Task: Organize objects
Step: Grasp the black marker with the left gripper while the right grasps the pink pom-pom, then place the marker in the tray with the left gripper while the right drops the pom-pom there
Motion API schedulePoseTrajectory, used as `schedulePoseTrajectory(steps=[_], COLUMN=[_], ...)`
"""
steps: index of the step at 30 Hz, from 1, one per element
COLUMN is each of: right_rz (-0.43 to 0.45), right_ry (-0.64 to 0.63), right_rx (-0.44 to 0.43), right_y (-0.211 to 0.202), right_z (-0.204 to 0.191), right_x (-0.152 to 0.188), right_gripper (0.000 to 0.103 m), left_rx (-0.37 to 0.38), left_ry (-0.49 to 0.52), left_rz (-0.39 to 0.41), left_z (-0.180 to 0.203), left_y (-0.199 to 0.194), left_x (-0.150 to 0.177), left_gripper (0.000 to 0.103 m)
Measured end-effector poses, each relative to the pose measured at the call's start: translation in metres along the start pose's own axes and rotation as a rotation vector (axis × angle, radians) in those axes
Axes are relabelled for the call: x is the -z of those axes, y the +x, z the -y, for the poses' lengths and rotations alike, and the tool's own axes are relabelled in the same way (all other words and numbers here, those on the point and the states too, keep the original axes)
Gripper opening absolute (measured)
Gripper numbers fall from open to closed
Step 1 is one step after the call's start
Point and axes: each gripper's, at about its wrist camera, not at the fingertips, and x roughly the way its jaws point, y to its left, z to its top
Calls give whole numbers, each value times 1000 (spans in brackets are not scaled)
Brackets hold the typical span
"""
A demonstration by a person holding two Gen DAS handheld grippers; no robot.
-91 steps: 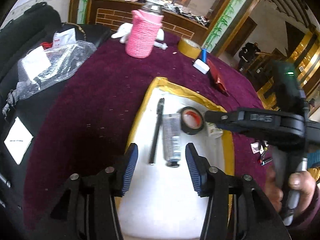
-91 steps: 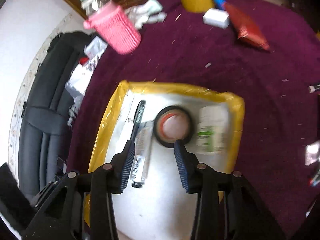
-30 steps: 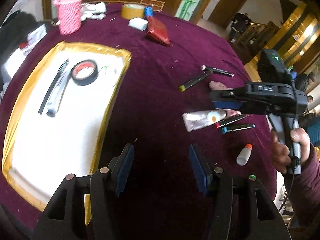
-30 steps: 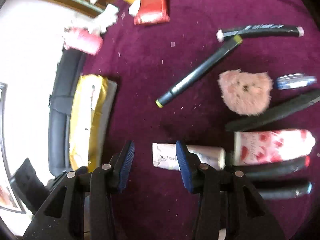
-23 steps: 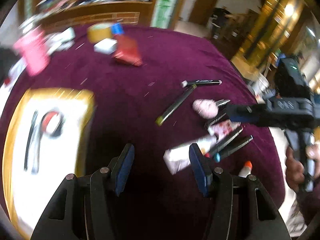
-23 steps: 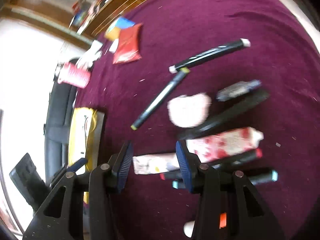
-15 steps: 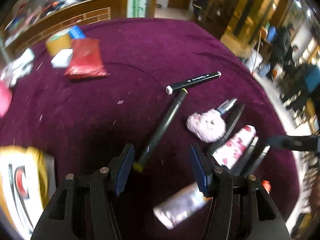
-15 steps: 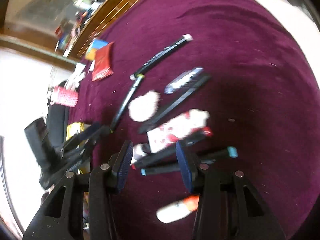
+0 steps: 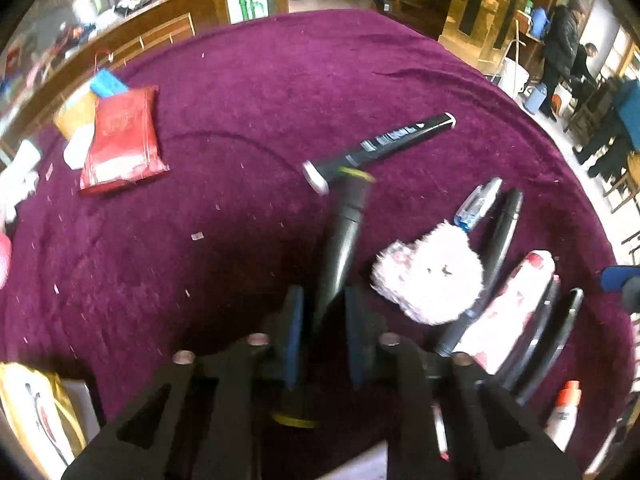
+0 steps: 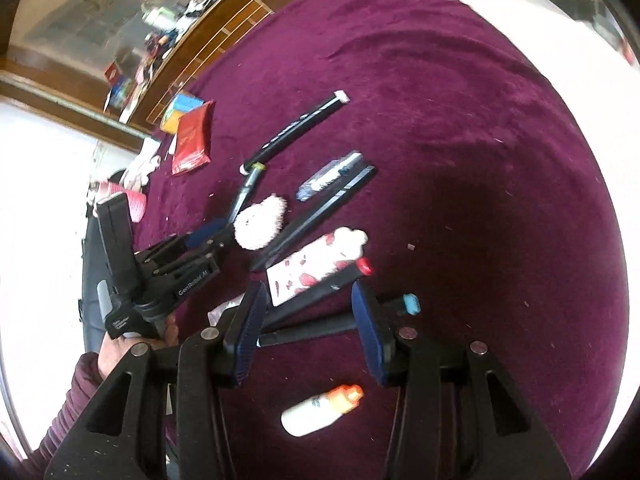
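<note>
Your left gripper (image 9: 320, 332) has just closed on the black marker (image 9: 343, 236), beside the pink plush (image 9: 430, 276). Lift it straight. Your right gripper (image 10: 310, 320) stays half open, empty, above the bench (image 10: 460, 120).

Plush toy (image 9: 430, 276) lies on the tablecloth (image 9: 248, 92) between marker (image 9: 346, 224) and tube (image 9: 508, 312)

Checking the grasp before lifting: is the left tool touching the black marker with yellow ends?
Touching. In the left wrist view the left tool has just closed, and both pads press the black marker between them.
</note>
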Motion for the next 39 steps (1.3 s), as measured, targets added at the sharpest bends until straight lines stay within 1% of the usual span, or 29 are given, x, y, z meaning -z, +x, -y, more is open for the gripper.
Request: schedulePoseTrajectory(steps=[1, 3, 8, 13, 16, 20, 22, 23, 25, 27, 28, 29, 32, 35, 39], right_rz=[-7, -18, -41, -49, -56, -79, -73, -73, -82, -86, -86, -84, -76, -62, -45], right_ry=[-16, -58, -225, -418, -493, -578, -615, -619, -607, -593, -581, -569, -494, -429, -321], right_rx=[2, 12, 79, 188, 240, 322, 370, 375, 367, 370, 375, 382, 350, 326, 238], right_y=[4, 12, 37, 68, 87, 114, 124, 126, 128, 128, 127, 125, 113, 101, 80], right_z=[-5, -16, -54, -90, -102, -112, -114, -114, -112, -110, -108, -107, -101, -100, -109], right_x=[-1, -5, -12, -15, -17, -18, -18, -19, -22, -26, -28, -30, -35, -34, -27], right_gripper=[43, 43, 43, 43, 43, 43, 43, 45, 45, 42, 33, 29, 25, 25, 25], left_rx=[20, 26, 72, 98, 102, 97, 87, 77, 58, 54, 55, 55, 52, 49, 40], left_ry=[-20, -39, -145, -229, -279, -357, -393, -408, -439, -483, -502, -527, -566, -594, -613], left_rz=[1, 12, 61, 141, 176, 198, 201, 200, 200, 193, 192, 194, 200, 205, 194], left_z=[-2, -6, -25, -36, -43, -57, -68, -72, -83, -96, -101, -108, -121, -135, -155], left_y=[-3, -9, -39, -87, -114, -141, -150, -153, -155, -157, -159, -160, -167, -172, -175], left_x=[3, 9, 32, 62, 82, 114, 127, 134, 147, 162, 169, 177, 195, 211, 227], left_gripper=[12, 12, 12, 12, 12, 12, 12, 12, 12, 13, 13, 13, 13, 13, 13])
